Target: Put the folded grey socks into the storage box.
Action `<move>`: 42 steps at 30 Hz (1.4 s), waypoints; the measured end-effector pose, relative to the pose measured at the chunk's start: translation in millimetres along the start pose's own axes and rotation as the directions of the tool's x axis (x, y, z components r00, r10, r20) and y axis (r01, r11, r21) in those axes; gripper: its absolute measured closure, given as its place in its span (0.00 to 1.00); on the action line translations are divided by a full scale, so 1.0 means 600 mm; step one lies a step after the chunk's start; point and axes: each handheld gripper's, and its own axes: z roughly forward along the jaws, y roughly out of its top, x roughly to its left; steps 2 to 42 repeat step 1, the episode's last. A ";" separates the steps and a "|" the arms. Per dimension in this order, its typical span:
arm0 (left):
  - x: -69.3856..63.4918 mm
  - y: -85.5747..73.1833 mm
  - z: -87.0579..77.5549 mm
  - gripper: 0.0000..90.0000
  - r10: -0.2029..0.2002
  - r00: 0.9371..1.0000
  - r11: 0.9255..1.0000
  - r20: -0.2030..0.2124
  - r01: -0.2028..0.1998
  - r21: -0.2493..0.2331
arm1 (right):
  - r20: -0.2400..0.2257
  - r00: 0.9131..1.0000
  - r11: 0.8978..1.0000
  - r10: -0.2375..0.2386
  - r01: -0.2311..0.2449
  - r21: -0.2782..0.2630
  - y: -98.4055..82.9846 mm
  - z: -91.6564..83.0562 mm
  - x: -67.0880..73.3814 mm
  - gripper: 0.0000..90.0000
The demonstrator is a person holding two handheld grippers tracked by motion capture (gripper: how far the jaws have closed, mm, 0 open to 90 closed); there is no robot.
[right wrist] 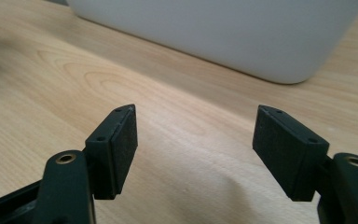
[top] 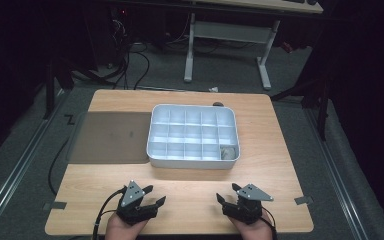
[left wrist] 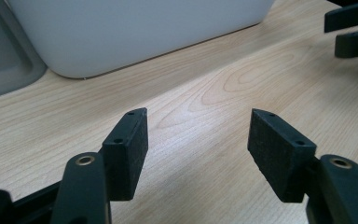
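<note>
Both grippers are held low over the near part of the pale wooden table (top: 190, 185), and nothing is grasped: the left gripper (left wrist: 198, 140) is seen with its jaws spread wide over bare wood, and the right gripper (right wrist: 196, 140) likewise stands released, nothing between its pads. Ahead of both sets of jaws lies the white plastic compartment tray (top: 152, 135), its smooth outer wall rising just beyond the fingertips in each gripper view. A small greyish object (top: 228, 152) is lodged in the tray's near corner cell, ahead of the right jaws (and apparently the only piece in the tray). If that piece is to be picked, the open right jaws would best be brought over the rim and lowered straight into the cell, so that the dividers are not struck. What the object is cannot be made out; a flat grey lid or mat (top: 111, 137) beside the tray is dim, and its rim is cut off in the left gripper view.
</note>
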 end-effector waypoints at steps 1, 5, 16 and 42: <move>0.001 0.000 -0.002 0.43 0.004 1.000 1.000 -0.004 -0.004 0.002 | 0.000 1.000 1.000 0.003 -0.003 -0.005 0.001 -0.001 -0.001 0.35; 0.001 0.000 -0.002 0.43 0.004 1.000 1.000 -0.004 -0.004 0.002 | 0.000 1.000 1.000 0.003 -0.003 -0.005 0.001 -0.001 -0.001 0.35; 0.001 0.000 -0.002 0.43 0.004 1.000 1.000 -0.004 -0.004 0.002 | 0.000 1.000 1.000 0.003 -0.003 -0.005 0.001 -0.001 -0.001 0.35; 0.001 0.000 -0.002 0.43 0.004 1.000 1.000 -0.004 -0.004 0.002 | 0.000 1.000 1.000 0.003 -0.003 -0.005 0.001 -0.001 -0.001 0.35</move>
